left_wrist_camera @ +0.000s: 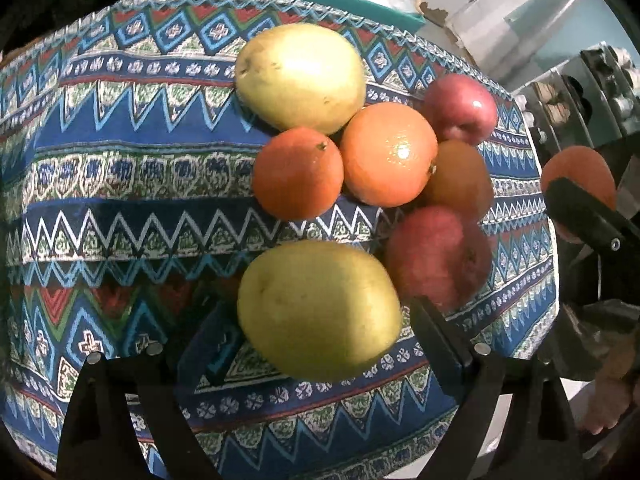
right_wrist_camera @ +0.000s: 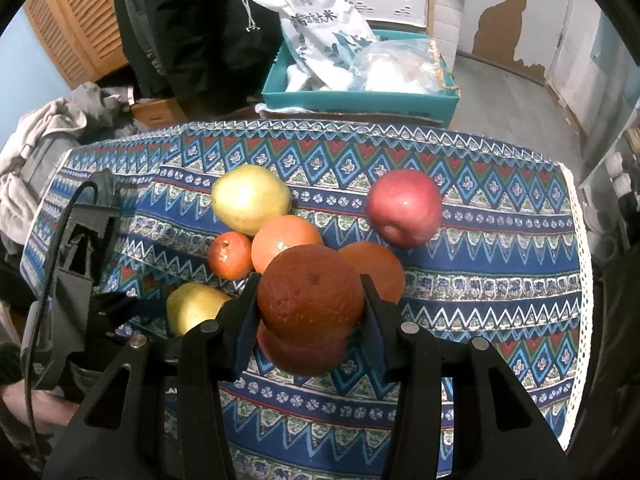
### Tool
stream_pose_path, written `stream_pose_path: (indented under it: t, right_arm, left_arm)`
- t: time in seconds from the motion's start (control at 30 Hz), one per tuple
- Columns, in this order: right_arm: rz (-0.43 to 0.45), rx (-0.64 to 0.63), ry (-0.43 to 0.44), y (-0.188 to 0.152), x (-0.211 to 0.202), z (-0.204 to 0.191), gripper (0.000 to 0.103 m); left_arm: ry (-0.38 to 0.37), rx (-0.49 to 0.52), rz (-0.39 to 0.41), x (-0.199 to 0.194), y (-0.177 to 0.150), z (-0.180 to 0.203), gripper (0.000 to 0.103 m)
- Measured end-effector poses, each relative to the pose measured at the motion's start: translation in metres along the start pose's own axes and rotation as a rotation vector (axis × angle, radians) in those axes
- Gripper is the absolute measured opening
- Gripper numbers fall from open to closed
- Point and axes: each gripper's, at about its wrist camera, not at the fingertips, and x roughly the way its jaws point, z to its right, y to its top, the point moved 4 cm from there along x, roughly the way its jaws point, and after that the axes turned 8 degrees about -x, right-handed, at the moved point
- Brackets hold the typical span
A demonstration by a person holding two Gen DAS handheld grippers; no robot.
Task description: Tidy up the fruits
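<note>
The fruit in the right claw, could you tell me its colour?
Deep orange fruit, seen best in the right wrist view.

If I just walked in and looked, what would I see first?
Probably the big orange pinched in the right gripper, close to the camera. Next, the fruit pile mid-table on the zigzag blue tablecloth: yellow pears, oranges, and a red apple sitting apart. The left gripper is open around a pear.

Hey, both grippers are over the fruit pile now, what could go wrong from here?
1. The right gripper holds an orange above the pile; dropped, it might scatter the round fruits.
2. The left fingers straddle a pear beside an apple; closing might nudge the apple.
</note>
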Motion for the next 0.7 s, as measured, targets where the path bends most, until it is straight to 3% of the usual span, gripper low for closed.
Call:
stream_pose_path:
  t: [0.1,0.4,0.7]
  right_arm:
    - [-0.004,0.002,0.0,-0.001,0.001,0.002,0.045]
    - [-0.004,-0.01,-0.003,0.0,0.003,0.001,0.045]
    - [0.029,-0.039,-0.005,0.009,-0.004,-0.01,0.045]
  left_arm:
    - [0.017,0.048,0.006,0.002,-0.001,0.006,0.074]
    - [0.057,0.097,0.069,-0.002,-0.002,0.016,0.073]
    - [0.08,0.127,0.167,-0.04,0.005,0.014,0.073]
